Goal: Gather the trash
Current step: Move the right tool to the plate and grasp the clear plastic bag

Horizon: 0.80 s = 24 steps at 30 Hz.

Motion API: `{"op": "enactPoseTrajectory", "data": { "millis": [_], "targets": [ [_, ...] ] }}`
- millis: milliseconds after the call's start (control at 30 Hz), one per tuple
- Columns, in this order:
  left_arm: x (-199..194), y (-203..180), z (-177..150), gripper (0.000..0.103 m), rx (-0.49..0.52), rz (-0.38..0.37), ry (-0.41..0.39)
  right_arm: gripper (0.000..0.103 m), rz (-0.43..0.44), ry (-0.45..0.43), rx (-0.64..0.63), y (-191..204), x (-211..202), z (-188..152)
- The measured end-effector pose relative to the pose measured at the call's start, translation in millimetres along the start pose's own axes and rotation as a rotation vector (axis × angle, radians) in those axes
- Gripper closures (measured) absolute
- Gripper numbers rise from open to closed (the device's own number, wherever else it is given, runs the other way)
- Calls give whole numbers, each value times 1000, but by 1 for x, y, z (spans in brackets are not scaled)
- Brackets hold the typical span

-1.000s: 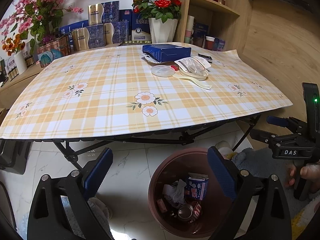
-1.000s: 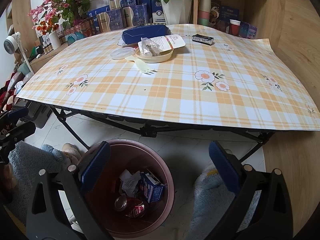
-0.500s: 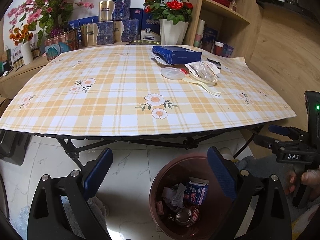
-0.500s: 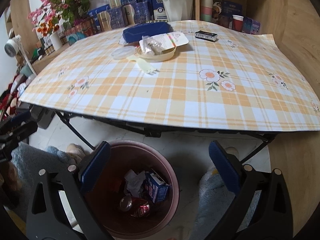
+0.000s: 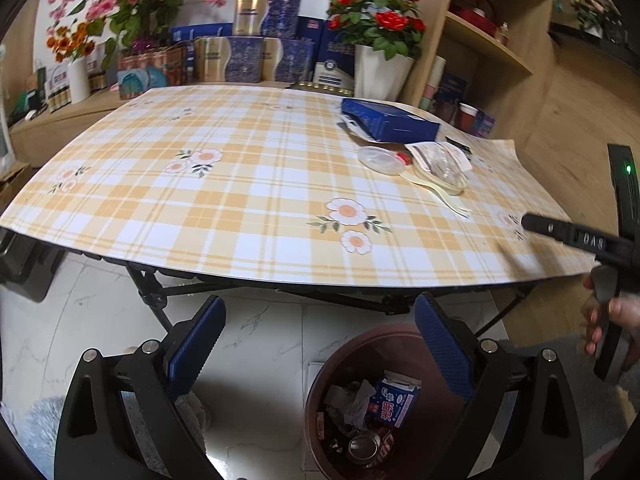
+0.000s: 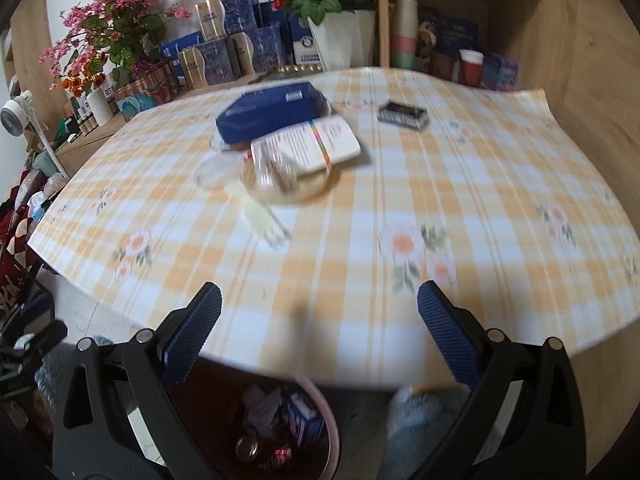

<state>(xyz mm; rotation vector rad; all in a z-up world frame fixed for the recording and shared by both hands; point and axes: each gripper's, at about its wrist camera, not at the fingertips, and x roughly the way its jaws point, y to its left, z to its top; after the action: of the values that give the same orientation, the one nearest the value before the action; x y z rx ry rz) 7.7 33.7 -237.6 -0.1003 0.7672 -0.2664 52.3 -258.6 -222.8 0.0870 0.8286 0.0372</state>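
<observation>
A brown trash bin (image 5: 424, 344) stands on the floor by the table's near edge, holding a milk carton (image 5: 394, 400), a can and crumpled paper; it also shows in the right wrist view (image 6: 320, 408). On the plaid table lie a bowl with a plastic wrapper (image 6: 288, 184), a clear lid (image 6: 218, 170), a plastic fork (image 6: 264, 220), a white packet (image 6: 316, 144) and a blue box (image 6: 272, 114). My left gripper (image 5: 320, 348) is open and empty above the floor by the bin. My right gripper (image 6: 320, 332) is open and empty over the table's near edge.
A small dark box (image 6: 402, 114) lies at the table's far right. Flower pots (image 5: 382, 72), gift boxes (image 5: 244, 60) and a wooden shelf (image 5: 488, 52) stand behind the table. The right gripper's handle and hand (image 5: 600, 272) show at the left wrist view's right edge.
Both grippers have risen and moved toward the table. The right gripper moved fast, from over the bin to over the table edge; its view is blurred.
</observation>
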Motion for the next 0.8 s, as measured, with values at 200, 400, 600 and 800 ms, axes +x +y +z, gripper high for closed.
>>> {"op": "enactPoseTrajectory", "data": {
  "millis": [200, 400, 600, 800],
  "targets": [
    [10, 10, 4, 10, -33, 15, 17, 17, 53, -10, -65, 11, 27, 42],
    [19, 7, 7, 10, -21, 8, 28, 28, 94, 15, -91, 26, 69, 75],
    [26, 0, 13, 10, -9, -19, 43, 39, 106, 75, -31, 25, 104, 88],
    [32, -5, 34, 10, -4, -46, 48, 67, 147, 98, -23, 24, 109, 85]
  ]
}}
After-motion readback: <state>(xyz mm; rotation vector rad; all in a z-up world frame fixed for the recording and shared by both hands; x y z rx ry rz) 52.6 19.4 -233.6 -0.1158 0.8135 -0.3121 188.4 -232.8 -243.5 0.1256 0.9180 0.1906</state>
